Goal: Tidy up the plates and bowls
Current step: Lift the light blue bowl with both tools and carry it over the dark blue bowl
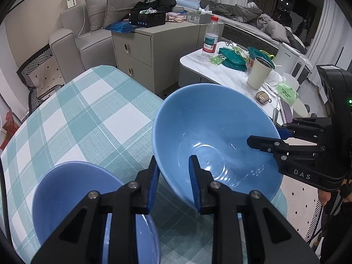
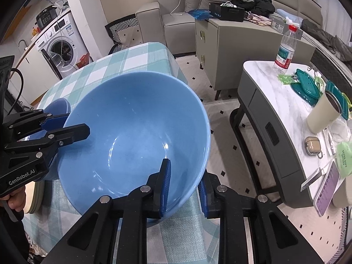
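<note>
The big blue bowl (image 1: 215, 140) is tipped up over the table (image 1: 72, 114) with the checked cloth. Both grippers hold it by its rim, on opposite sides.

The left gripper (image 1: 173, 184) pinches the rim close to its camera: one blue pad is outside the bowl and one is inside. The right gripper (image 2: 184, 189) pinches the other side the same way, with one finger (image 2: 165, 176) inside the bowl and one under its outer wall. Both pairs of fingers are narrow and tight on the rim.

The bowl hangs over the table's right edge. A smaller blue bowl (image 1: 88, 200) sits on the cloth, just beside the left gripper. The far part of the table is bare cloth. Past the right edge is floor (image 2: 222, 118), then a white side table (image 2: 270, 83) with a bottle (image 2: 286, 48) and a cup (image 2: 323, 114).
</note>
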A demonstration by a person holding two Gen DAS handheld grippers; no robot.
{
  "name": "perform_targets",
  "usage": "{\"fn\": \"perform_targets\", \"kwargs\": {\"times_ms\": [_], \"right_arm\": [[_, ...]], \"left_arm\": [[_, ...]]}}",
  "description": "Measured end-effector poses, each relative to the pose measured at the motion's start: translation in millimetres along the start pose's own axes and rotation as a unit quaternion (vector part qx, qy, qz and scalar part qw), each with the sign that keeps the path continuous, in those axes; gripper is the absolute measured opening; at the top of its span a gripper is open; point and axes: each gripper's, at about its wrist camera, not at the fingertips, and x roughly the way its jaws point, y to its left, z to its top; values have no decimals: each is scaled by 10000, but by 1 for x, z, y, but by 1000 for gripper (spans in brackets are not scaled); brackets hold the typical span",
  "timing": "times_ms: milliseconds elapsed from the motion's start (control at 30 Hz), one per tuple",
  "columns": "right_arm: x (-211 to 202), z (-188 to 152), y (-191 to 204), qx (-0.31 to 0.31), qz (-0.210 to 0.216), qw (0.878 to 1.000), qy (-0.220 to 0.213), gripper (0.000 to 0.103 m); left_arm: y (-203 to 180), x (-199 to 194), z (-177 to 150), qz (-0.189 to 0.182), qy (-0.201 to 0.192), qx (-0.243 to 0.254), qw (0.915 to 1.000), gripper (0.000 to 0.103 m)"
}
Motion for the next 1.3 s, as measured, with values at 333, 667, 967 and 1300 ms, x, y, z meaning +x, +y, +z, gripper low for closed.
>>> {"fn": "perform_targets", "kwargs": {"times_ms": [333, 667, 967, 1300], "right_arm": [[-24, 13, 17, -249, -85, 9995, -172, 23], [-47, 29, 48, -602, -80, 9976, -338, 23], [-56, 43, 81, -904, 13, 9950, -428, 23], [-66, 55, 114, -1199, 99, 9913, -526, 23]], "left_arm": [[8, -27, 1, 64, -279, -141, 9995, 25], [26, -61, -3, 235, -593, -314, 9975, 25], [46, -86, -13, 412, -779, -539, 9946, 25], [68, -112, -23, 578, -963, -733, 9910, 25]]}}
